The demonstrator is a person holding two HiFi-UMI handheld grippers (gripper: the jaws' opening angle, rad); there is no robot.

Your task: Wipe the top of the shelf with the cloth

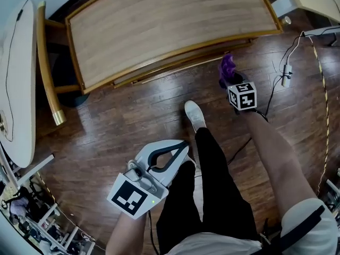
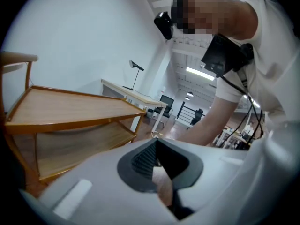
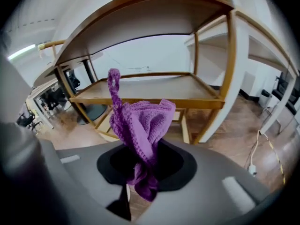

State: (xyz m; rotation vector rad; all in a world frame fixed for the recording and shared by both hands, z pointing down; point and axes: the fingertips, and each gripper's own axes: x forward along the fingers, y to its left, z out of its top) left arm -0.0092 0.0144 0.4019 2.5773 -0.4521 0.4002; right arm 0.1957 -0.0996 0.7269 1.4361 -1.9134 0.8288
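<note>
The wooden shelf (image 1: 170, 25) fills the upper middle of the head view, its bare top edged by a raised rim. My right gripper (image 1: 229, 79) hangs low in front of the shelf's right end, below its top, shut on a bunched purple cloth (image 1: 228, 68). In the right gripper view the cloth (image 3: 145, 121) sticks up out of the jaws of the right gripper (image 3: 140, 170), with the shelf's lower board (image 3: 140, 90) beyond it. My left gripper (image 1: 183, 144) is held near my body, jaws together and holding nothing. In its own view the left gripper (image 2: 155, 144) faces the shelf (image 2: 70, 109) from the side.
A white table (image 1: 18, 84) stands at the left, with a wooden rail (image 1: 48, 73) between it and the shelf. Cables (image 1: 289, 62) trail over the wood floor at the right. My shoe (image 1: 194, 113) is on the floor before the shelf. Clutter lies at bottom left.
</note>
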